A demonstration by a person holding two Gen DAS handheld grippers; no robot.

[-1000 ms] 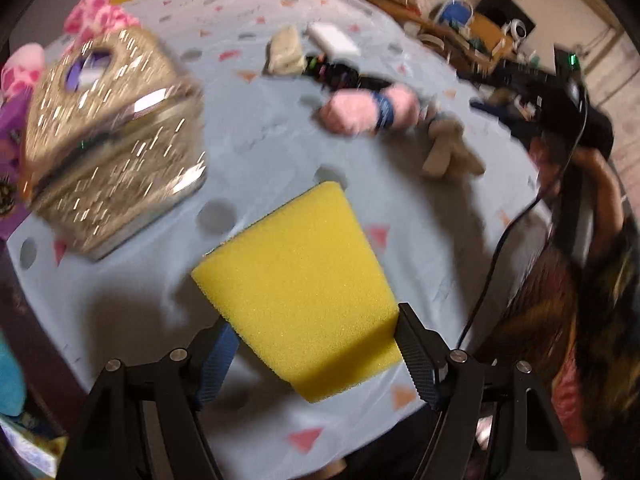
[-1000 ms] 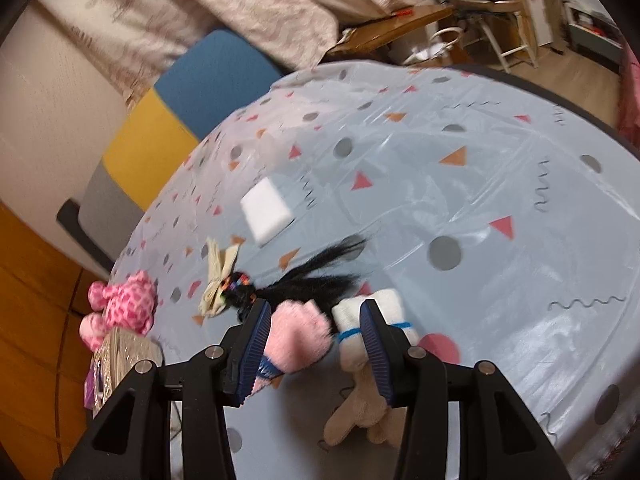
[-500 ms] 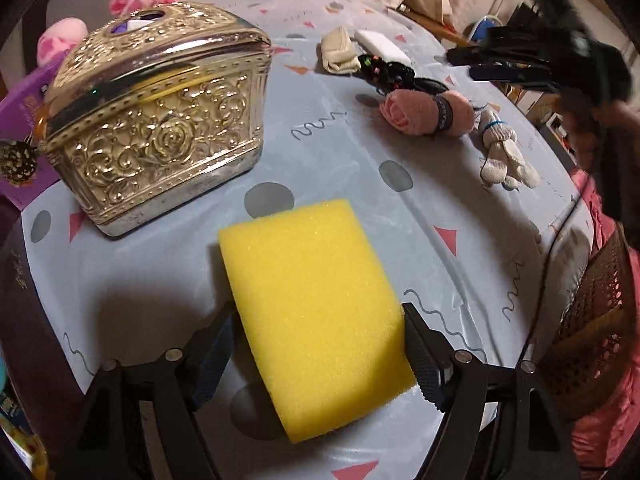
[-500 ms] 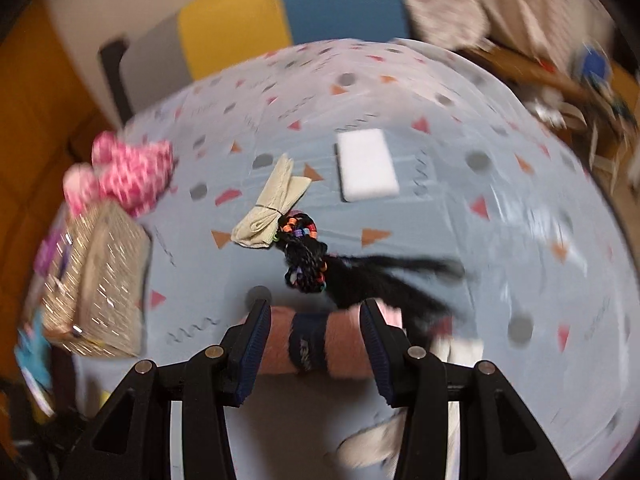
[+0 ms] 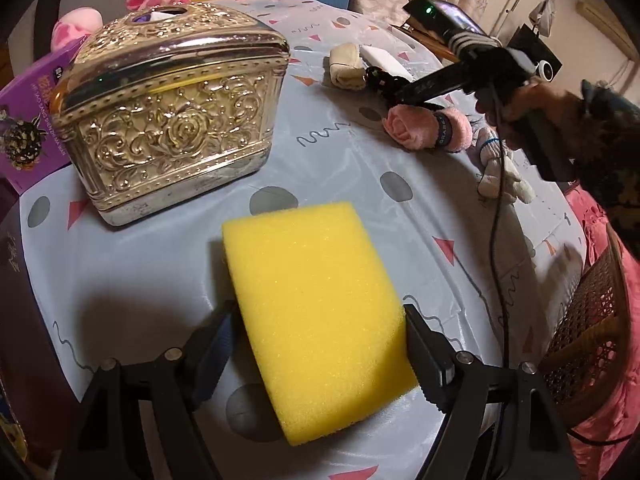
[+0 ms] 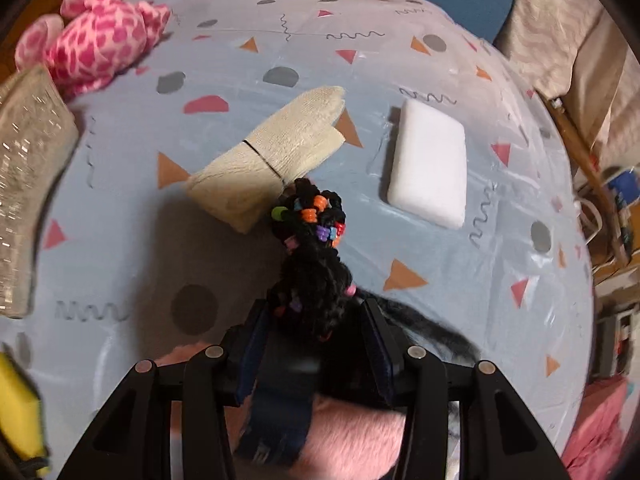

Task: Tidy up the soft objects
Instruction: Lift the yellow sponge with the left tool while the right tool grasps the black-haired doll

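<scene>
Sponge (image 5: 320,312) set flat on the table (image 5: 168,264); left gripper (image 5: 320,344) jaws have just been opening, flanking it, left pad clear. Right gripper (image 6: 314,344) jaws have just been closing around the black braid (image 6: 316,280), contact unclear. Pink roll (image 5: 428,128), sock (image 6: 272,156), white pad (image 6: 430,162), plush (image 6: 96,36) still scattered. Sorting judged early.

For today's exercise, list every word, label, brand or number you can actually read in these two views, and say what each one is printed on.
"ORARE", roughly, in white letters: on the dark band around the pink rolled sock; only partly legible.
White lettering on the purple box behind the golden tissue box: too small and blurred to read.
White lettering on the right gripper's black finger: too blurred to read.
The patterned tablecloth carries shapes and squiggles only, no text.
</scene>
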